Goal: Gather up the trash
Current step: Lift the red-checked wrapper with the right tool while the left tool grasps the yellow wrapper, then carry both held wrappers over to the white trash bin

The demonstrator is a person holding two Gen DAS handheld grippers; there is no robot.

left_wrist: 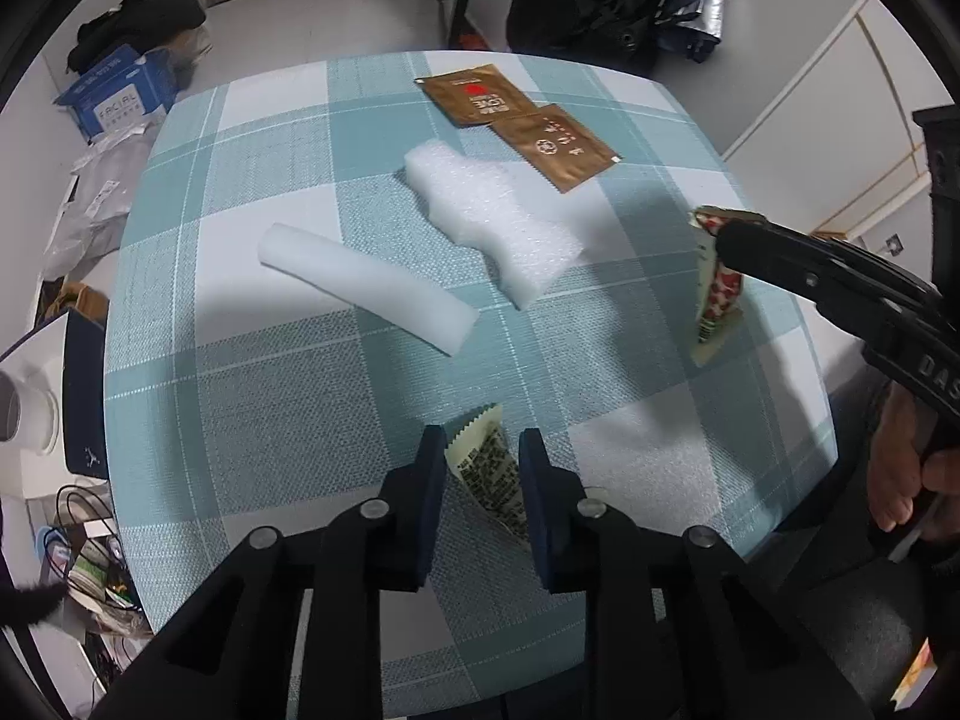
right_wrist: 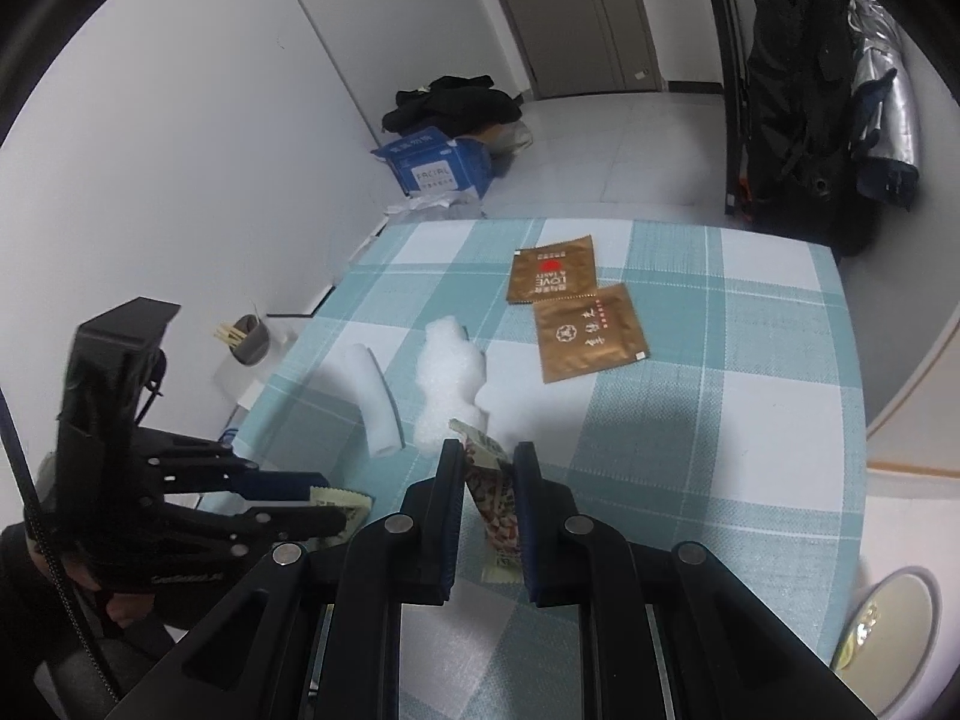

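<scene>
Checked teal-and-white tabletop (left_wrist: 252, 432) filled both views. Left gripper (left_wrist: 483, 462), lower centre of the left wrist view, pointed steeply down, jaws narrow on a pale printed wrapper (left_wrist: 489, 477). Right gripper (right_wrist: 489, 480), lower centre of its own view, angled down, jaws clamped on a red-patterned wrapper (right_wrist: 489, 495) lifted off the cloth. Two foam pieces (left_wrist: 492, 216) lay mid-frame, two brown sachets (left_wrist: 555, 144) beyond at upper centre. A hand (left_wrist: 906, 468) showed at right edge.
</scene>
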